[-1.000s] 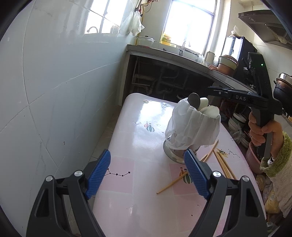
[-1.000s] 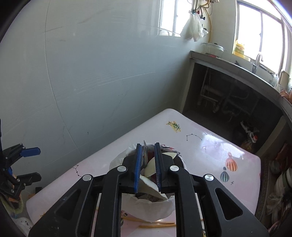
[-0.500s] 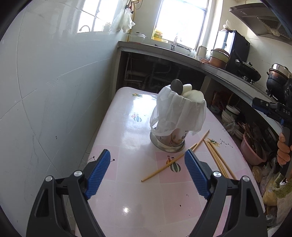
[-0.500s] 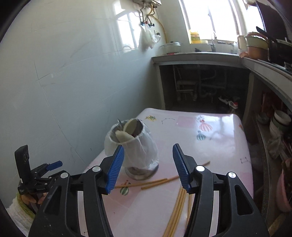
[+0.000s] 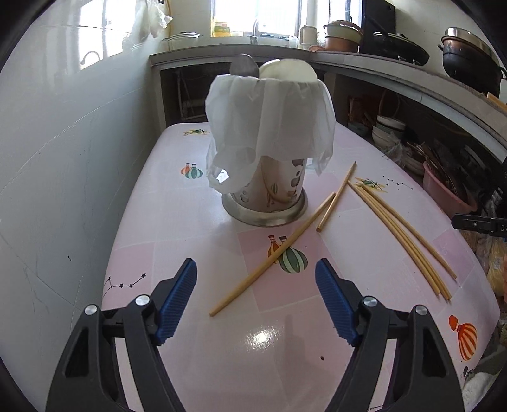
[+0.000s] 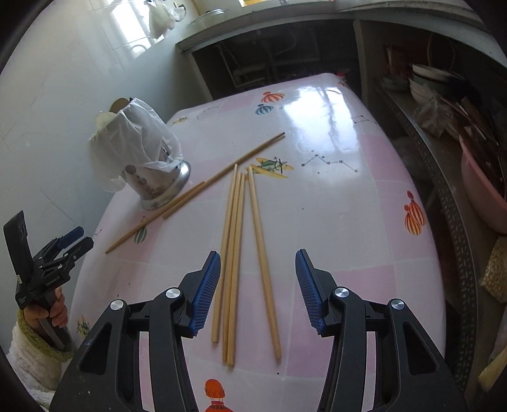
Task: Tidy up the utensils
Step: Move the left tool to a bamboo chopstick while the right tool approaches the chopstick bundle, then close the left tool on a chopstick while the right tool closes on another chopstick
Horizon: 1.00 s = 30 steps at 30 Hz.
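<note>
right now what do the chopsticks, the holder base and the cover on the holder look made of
Chopsticks: likely bamboo or light wood, matte, pale tan, plain.
Holder base: metal, probably steel, with a dull silver sheen.
Cover: thin white plastic, seemingly a bag, translucent and crinkled, draped loosely over the rim.

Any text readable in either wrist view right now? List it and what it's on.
"D": white, on the right gripper's black body; the rest is cut off by the picture's edge.
Left gripper's body: white print, too small to read.
Yellow container on the ledge: label blurred.
Both sets of jaws have just been closing, with chopsticks between them, not gripped.
</note>
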### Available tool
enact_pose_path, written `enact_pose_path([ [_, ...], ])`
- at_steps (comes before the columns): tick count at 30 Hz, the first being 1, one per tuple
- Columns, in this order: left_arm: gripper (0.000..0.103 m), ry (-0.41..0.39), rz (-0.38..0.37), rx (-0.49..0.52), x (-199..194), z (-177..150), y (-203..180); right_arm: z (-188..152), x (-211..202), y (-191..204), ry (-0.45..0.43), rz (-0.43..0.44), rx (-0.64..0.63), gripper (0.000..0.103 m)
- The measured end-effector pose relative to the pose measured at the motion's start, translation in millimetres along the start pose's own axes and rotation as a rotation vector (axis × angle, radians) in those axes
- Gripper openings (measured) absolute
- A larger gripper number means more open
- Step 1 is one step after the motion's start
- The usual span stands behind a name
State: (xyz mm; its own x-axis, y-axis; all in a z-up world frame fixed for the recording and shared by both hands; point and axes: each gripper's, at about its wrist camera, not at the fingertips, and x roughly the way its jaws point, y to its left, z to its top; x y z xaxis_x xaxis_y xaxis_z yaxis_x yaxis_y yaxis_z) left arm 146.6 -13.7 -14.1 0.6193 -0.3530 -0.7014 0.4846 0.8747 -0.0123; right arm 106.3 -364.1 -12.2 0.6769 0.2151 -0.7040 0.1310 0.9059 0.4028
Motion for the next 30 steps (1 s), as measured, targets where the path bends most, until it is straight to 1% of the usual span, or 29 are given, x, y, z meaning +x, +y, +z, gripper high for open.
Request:
enact_pose_path([
  [4,0.056,0.064,0.033,0.076,30,7,-10,-3,14,-8,0.037,-0.013,-0.007,0.036],
  [5,0.055,0.075,0.041,0.095,36,8,-13,-3,18,-10,0.044,-0.01,-0.007,0.035],
  [7,0.05,0.098,0.05,0.131,46,9,-18,-4,24,-13,0.061,-0.002,-0.005,0.03],
  [11,0.041,0.138,0.053,0.157,60,9,-23,-6,33,-14,0.089,0.016,-0.014,0.023],
  [13,0.034,0.153,0.056,0.16,66,10,-24,-6,36,-12,0.096,0.026,-0.03,0.022],
  [16,0.03,0.171,0.068,0.157,72,10,-22,-6,41,-8,0.102,0.024,-0.062,0.021],
  [20,0.028,0.172,0.074,0.149,76,15,-20,-6,48,-6,0.117,0.015,-0.088,0.02],
  [23,0.025,0.173,0.079,0.151,77,17,-21,-5,50,-3,0.117,0.005,-0.107,0.018],
  [24,0.023,0.174,0.079,0.151,78,18,-21,-5,50,-2,0.12,0.002,-0.11,0.015],
  [26,0.019,0.177,0.075,0.153,80,19,-23,-5,51,-1,0.121,0.001,-0.117,0.014],
  [29,0.016,0.177,0.082,0.159,80,21,-24,-5,52,1,0.122,-0.018,-0.133,0.01],
  [30,0.015,0.177,0.082,0.161,80,21,-24,-5,52,1,0.123,-0.021,-0.133,0.006],
])
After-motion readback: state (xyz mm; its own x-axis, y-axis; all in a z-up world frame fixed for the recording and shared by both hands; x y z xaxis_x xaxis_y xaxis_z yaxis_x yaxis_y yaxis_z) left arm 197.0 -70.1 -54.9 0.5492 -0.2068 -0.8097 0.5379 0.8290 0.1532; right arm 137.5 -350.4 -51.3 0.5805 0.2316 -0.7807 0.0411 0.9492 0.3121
